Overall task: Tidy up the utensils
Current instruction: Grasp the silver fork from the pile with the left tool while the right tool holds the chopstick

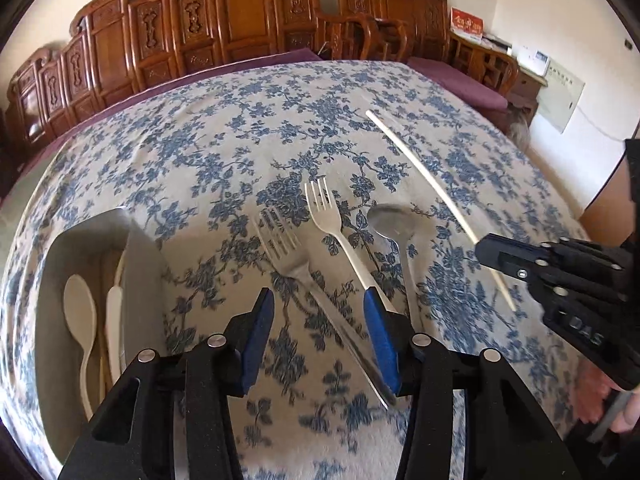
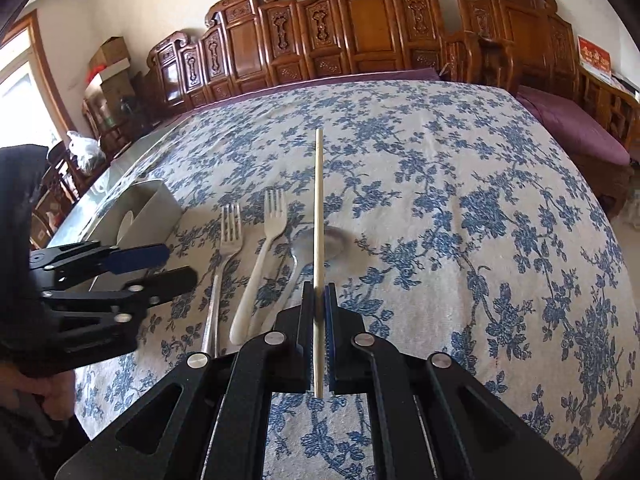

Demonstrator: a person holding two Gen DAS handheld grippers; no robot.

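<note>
The right hand-held gripper (image 2: pixel 319 320) is clenched on a pale chopstick (image 2: pixel 319 208), pinched near its lower end so most of the shaft juts forward over the floral tabletop (image 2: pixel 460 208); judging by the grip, it is being carried toward the tray rather than set down; to the left of its jaws lie a steel spoon (image 2: pixel 328 242), a white plastic fork (image 2: pixel 260 264) and a steel fork (image 2: pixel 228 240), side by side with handles toward the person, which leaves each handle easy to pinch; farther left the left hand-held gripper (image 1: pixel 320 332) hangs released, its blue pads apart with the steel fork's handle lying between and below them, touched by neither, so that fork looks to be its next pick; left of it sits the white tray (image 1: pixel 144 240), already holding a pale spoon (image 1: pixel 80 304) and other light utensils, the likely home for everything loose; the only legible writing is raised letters reading "DAS" on the right gripper's body in the left wrist view; wall papers behind are too small to read.
</note>
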